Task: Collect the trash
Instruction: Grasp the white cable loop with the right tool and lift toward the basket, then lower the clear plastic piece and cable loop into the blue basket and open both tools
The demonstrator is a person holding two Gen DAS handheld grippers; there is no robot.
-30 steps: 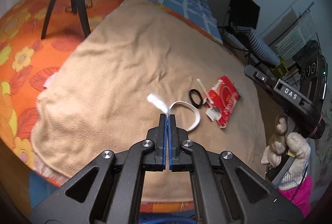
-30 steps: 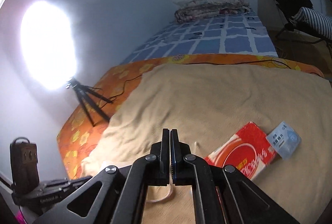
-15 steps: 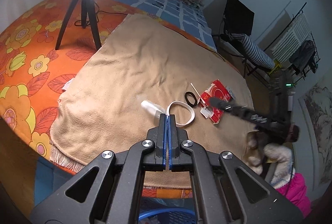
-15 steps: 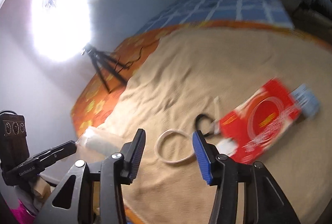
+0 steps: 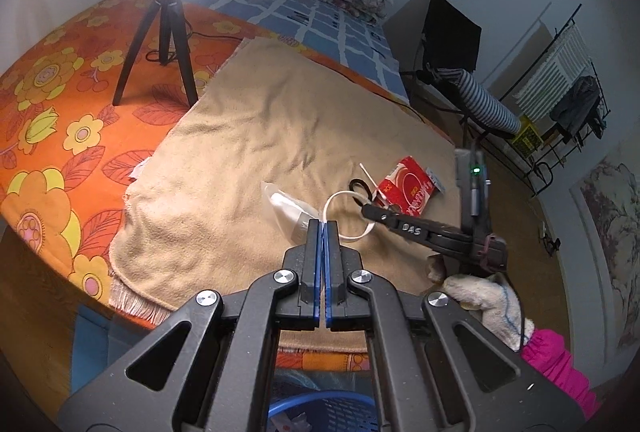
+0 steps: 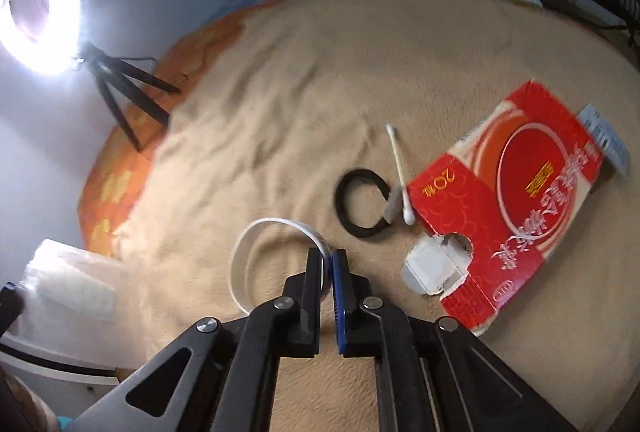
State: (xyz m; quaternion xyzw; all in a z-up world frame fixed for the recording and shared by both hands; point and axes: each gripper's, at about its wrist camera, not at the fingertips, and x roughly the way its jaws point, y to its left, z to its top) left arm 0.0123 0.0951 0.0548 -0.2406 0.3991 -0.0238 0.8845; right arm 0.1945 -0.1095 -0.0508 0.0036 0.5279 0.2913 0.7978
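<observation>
On the tan blanket [image 6: 304, 79] I see, right of the white ring [image 6: 256, 252], a torn red carton [image 6: 516, 216], then a black loop [image 6: 352, 199] and a cotton swab [image 6: 398, 167] between them. My right gripper [image 6: 327, 264] pinches the thin, curled ring's near edge. My left gripper [image 5: 322, 228] clamps a crumpled clear wrapper [image 5: 286, 209], left of the ring.

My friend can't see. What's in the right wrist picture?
The right gripper pinches a white band on a tan blanket. Nearby lie a black ring, a cotton swab and a torn red box.
</observation>
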